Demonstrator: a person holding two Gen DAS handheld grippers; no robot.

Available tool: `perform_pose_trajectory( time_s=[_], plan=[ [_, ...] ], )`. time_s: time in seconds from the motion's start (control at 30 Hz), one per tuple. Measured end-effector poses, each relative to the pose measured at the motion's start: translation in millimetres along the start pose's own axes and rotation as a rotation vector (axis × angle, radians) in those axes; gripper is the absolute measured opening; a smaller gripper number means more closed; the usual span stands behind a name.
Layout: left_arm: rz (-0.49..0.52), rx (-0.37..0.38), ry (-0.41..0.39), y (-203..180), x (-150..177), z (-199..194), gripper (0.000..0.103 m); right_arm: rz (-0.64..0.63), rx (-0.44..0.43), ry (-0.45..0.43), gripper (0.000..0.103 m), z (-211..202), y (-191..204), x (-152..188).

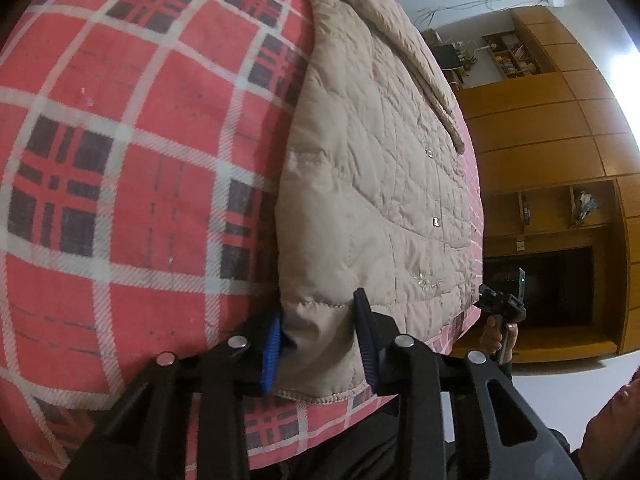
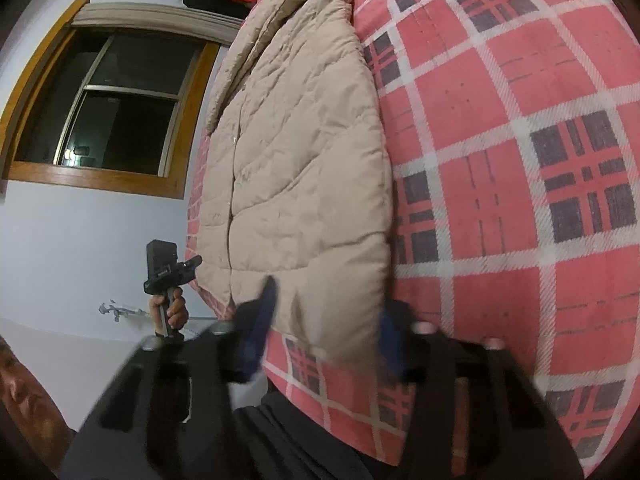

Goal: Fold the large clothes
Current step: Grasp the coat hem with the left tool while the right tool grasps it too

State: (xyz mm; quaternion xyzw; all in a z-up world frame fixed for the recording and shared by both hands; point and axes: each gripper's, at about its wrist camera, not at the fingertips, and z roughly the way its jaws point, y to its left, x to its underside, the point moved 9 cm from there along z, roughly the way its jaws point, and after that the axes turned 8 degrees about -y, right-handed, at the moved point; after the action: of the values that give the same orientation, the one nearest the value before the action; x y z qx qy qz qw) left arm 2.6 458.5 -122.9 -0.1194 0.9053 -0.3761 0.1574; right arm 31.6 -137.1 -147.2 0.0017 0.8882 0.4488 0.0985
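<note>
A beige quilted jacket (image 1: 368,168) lies flat on a bed covered by a red plaid sheet (image 1: 132,184). My left gripper (image 1: 320,344) is open, its blue-padded fingers (image 1: 270,356) standing either side of one bottom hem corner. In the right wrist view the same jacket (image 2: 296,168) lies along the sheet (image 2: 500,184). My right gripper (image 2: 326,332) is open and motion-blurred, with the other hem corner between its fingers (image 2: 260,320). Each view also shows the other gripper held in a hand: the right gripper (image 1: 502,304) and the left gripper (image 2: 168,272).
Wooden cabinets and shelves (image 1: 560,140) stand beyond the bed's edge on one side. A wood-framed window (image 2: 112,112) in a white wall is on the other. The person stands at the near edge of the bed, dark clothing (image 2: 304,440) below the grippers.
</note>
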Motion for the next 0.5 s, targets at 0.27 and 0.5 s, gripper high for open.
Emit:
perform_pose_trajectory(
  time_s=[0.27, 0.5],
  plan=[
    [-0.006, 0.065, -0.094, -20, -6, -18, 0.009, -0.020, -0.013, -0.048, 0.010, -10, 4, -1],
    [-0.005, 0.115, -0.170, -40, -16, -32, 0.008, -0.038, -0.063, -0.110, 0.009, -28, 20, -13]
  ],
)
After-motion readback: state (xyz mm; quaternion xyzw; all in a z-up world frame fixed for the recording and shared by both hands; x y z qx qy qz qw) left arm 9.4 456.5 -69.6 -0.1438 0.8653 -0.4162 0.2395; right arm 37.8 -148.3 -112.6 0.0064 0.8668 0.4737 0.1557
